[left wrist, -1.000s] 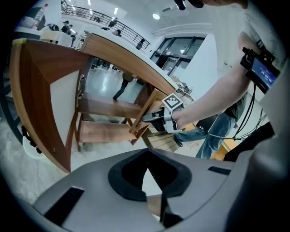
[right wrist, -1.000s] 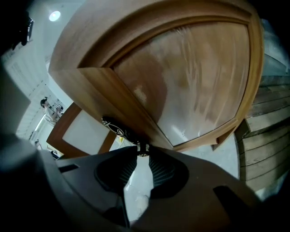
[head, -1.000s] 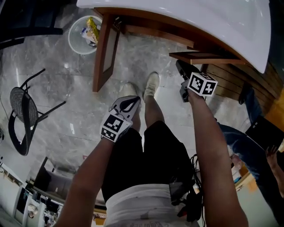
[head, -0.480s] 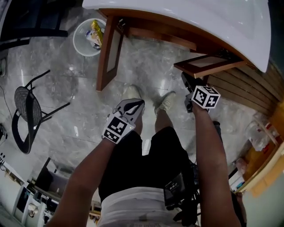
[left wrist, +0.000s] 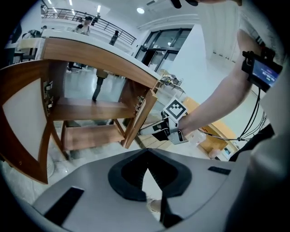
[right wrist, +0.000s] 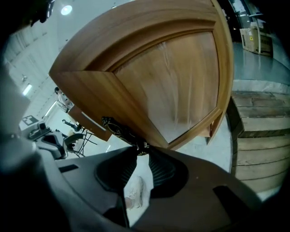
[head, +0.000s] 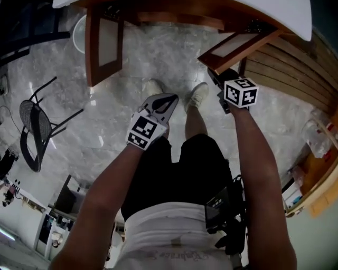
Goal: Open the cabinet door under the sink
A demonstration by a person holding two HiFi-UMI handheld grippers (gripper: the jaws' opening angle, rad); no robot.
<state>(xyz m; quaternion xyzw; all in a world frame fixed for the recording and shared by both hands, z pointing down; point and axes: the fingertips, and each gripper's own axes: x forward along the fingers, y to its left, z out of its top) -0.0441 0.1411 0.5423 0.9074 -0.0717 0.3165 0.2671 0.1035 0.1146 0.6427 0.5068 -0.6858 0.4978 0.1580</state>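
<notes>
Chair [head: 31,132]: black, set on the marble floor [head: 158,58] at far left, well apart from the cabinet.
Left door [head: 103,45]: wooden frame with pale panel, swung wide out from under the sink [head: 288,16].
Left gripper [head: 168,100]: held above the shoes, apart from both doors; jaws closed together with nothing between them.
Shoes [head: 198,97]: white, planted on the floor between the two doors.
Right gripper [right wrist: 140,153]: jaws clamped on the lower tip of the handle.
Handle [right wrist: 122,129]: dark, ornate, mounted near the free edge of the right door.
Right door [head: 237,45]: wooden frame with pale panel, held partly open, angled out from the cabinet front below the sink rim.
Slatted wood [head: 285,68]: seen at far right, just beside the right door.
</notes>
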